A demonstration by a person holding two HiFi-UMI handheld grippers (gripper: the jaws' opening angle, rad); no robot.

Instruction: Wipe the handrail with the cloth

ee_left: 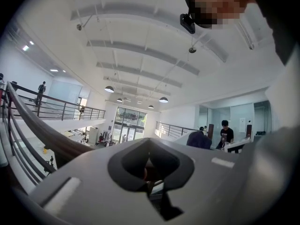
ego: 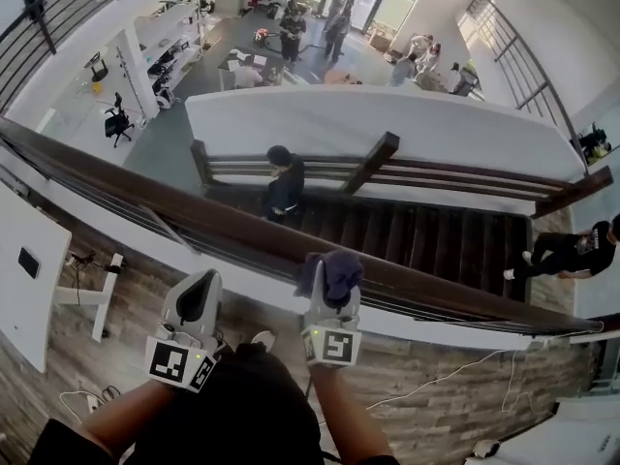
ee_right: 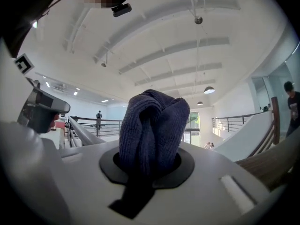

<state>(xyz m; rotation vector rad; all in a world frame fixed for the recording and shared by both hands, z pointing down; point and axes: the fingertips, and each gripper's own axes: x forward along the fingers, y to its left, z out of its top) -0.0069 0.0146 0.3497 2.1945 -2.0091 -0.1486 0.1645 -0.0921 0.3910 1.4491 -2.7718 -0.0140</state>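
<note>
Navy cloth (ego: 333, 271) is bunched tight in the right hand-held gripper (ego: 330, 296) and set against the dark wooden handrail (ego: 194, 219) (wadded thick, likely for a broad wiping face). Left hand-held gripper (ego: 199, 298) hangs short of the rail, jaws together, empty.

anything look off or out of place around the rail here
Nothing stands out. The cloth sits bunched in the right gripper, up against the handrail, which looks intact. The left gripper is shut with nothing in it, short of the rail.
</note>
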